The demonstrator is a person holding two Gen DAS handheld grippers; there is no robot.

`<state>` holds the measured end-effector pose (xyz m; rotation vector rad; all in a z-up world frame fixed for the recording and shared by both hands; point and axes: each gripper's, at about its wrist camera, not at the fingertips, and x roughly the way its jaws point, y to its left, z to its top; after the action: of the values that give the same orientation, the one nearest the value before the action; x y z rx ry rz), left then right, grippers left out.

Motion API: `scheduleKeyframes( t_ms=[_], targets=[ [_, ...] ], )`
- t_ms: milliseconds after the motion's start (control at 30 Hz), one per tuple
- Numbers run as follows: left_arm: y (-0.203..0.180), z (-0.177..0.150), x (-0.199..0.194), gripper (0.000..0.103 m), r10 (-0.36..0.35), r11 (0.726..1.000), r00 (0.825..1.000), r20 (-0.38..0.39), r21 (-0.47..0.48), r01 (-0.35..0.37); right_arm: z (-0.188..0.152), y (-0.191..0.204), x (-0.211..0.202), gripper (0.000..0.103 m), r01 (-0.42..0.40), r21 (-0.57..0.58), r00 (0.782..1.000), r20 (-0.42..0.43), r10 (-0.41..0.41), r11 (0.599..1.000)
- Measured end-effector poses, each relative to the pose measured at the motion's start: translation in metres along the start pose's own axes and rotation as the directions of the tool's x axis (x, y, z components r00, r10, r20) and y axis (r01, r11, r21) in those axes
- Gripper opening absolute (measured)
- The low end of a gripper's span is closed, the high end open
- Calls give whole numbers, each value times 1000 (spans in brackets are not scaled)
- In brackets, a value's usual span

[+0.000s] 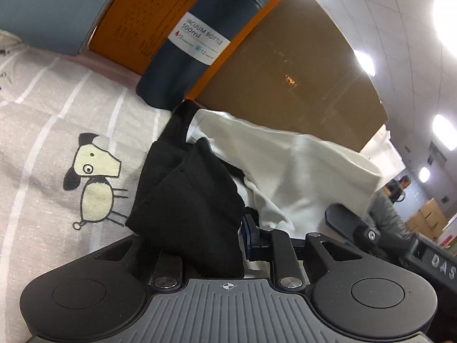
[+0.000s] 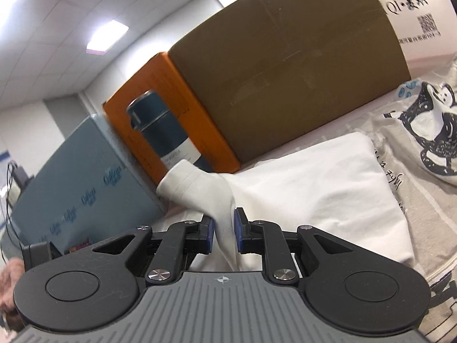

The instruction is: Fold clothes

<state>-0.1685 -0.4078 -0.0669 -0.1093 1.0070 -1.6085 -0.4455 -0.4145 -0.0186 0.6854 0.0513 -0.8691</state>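
My left claw [image 1: 220,240] pinches a black sock [image 1: 185,197] beside the vacuum bottle [image 1: 197,40], my right claw [image 2: 224,234] straddles a white sock [image 2: 200,191] running straight ahead toward it, grip unclear.

Both views are lit from above by rectangular ceiling light panels [image 1: 447,25], which blow out to pure white at the upper right of the left wrist frame and the upper left [image 2: 107,37] of the right wrist frame. Light is even and fairly bright, with soft shadows only. Fisheye distortion bends the brown cardboard box [image 1: 300,77] and tilts the horizon. The pale blue box [image 2: 82,171] at left looks smeared; a small orange glare spot [image 1: 290,80] sits on the cardboard.
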Motion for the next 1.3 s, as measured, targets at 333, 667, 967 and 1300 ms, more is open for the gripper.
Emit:
scheduleKeyframes(
  t_ms=[333,667,967,1300],
  targets=[
    [6,1,0,20,-35,999,999,1,-35,35,-15,12,15,42,57,-155,995,-73,-69,986],
    [3,-2,-2,9,-53,998,998,24,14,53,-16,7,54,8,87,-156,992,-80,-100,984],
    [-19,-8,-39,6,-197,973,967,164,150,173,8,5,-28,7,84,21,965,249,-87,996],
    [-34,13,-111,6,-313,949,874,372,141,281,39,54,-90,6,35,0,921,387,-32,999]
  ],
)
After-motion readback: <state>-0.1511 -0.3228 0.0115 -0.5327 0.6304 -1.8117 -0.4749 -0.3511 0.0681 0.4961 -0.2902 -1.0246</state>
